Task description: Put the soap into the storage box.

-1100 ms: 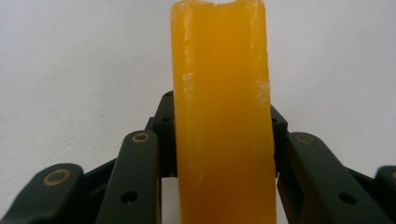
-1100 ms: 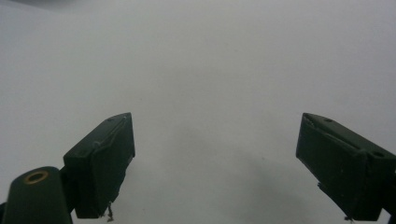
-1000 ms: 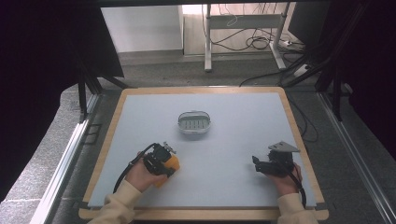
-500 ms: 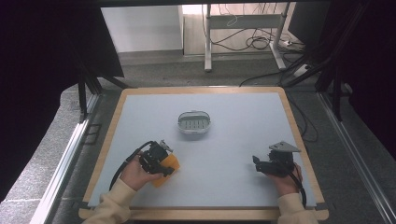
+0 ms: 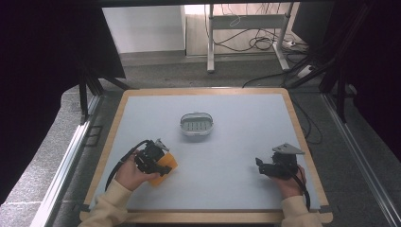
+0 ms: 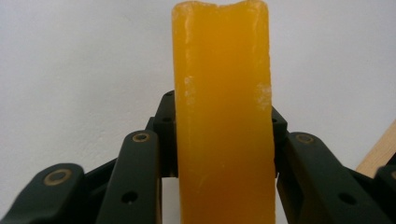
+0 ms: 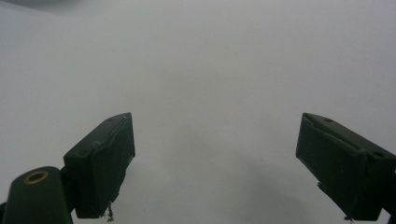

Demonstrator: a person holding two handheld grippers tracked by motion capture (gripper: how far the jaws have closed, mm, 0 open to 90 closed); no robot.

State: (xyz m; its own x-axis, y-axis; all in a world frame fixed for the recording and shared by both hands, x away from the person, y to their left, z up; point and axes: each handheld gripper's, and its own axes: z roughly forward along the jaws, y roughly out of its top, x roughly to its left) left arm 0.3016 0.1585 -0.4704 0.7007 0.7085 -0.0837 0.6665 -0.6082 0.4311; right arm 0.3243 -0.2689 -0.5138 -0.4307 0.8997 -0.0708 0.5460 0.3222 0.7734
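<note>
Soap, an orange translucent bar (image 6: 223,116), sits clamped between the jaws of my left gripper (image 5: 158,163) at the tabletop's (image 5: 236,142) seven o'clock. My right gripper (image 5: 267,166) (at four o'clock) has its jaws spread wide, empty. A soap dish (image 5: 196,125) rests centre.

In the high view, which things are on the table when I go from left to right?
left gripper holding the orange soap bar → soap dish → right gripper, open

I hold an orange soap bar (image 6: 223,116) on edge between my left jaws; a grey dish (image 5: 196,126) sits mid-table, apart.
</note>
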